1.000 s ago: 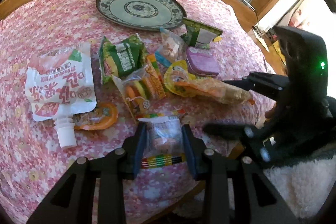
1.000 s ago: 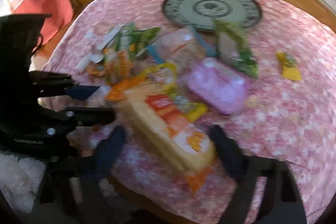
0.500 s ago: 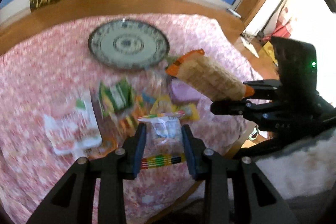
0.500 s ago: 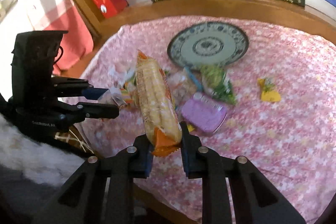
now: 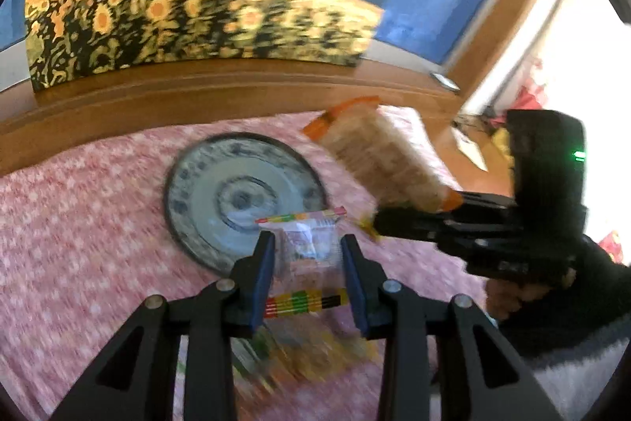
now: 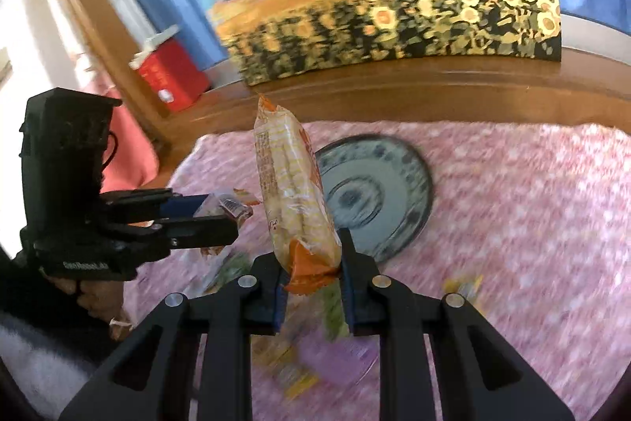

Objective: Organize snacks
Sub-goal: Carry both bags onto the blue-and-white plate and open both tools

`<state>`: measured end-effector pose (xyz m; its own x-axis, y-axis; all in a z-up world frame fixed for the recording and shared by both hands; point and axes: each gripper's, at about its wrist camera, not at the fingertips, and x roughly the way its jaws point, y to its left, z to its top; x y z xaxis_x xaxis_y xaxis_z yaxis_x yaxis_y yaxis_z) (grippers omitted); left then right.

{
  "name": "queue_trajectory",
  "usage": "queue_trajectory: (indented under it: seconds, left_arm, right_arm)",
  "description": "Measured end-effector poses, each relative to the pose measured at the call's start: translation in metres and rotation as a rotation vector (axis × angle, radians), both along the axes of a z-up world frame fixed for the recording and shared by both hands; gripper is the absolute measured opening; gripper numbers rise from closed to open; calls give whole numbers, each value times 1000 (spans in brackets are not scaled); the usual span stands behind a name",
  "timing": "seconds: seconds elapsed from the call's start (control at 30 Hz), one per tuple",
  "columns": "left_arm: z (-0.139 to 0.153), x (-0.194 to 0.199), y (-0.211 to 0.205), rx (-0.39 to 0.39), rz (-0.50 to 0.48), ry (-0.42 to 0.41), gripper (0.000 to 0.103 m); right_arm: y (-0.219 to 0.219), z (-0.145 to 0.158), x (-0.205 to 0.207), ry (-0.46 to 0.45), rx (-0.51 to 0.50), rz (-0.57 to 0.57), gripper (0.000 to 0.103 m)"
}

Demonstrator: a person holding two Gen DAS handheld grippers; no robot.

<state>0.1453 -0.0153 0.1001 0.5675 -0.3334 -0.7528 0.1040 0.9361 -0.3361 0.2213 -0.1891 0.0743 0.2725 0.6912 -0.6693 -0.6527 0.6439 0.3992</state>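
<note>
Your left gripper pinches a clear striped-edged packet, your right gripper a long wafer pack, both above the patterned plate.

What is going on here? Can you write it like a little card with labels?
place: table with a pink flowered cloth
left hand-held gripper: shut on a small clear snack packet with striped ends
right hand-held gripper: shut on the orange end of a long wafer packet, which sticks up
plate: patterned, nothing on it, beyond both packets
other snacks: blurry pile on the cloth below the grippers
behind the table: sunflower picture, red box
</note>
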Motion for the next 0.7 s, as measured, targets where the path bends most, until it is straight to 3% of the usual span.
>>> queue_trajectory:
  seconds: [0.2,0.43,0.7]
  left_arm:
    - [-44,54,24,12,76,111,35]
    - [-82,80,37,32,140,239,35]
    - [-92,91,30,59,189,234,40]
  right_arm:
    - [25,-33,60,92,-118,-87,23]
    - [49,-60,88,197,-118,-62,23]
    - [46,-80,97,363,-73,-113,24]
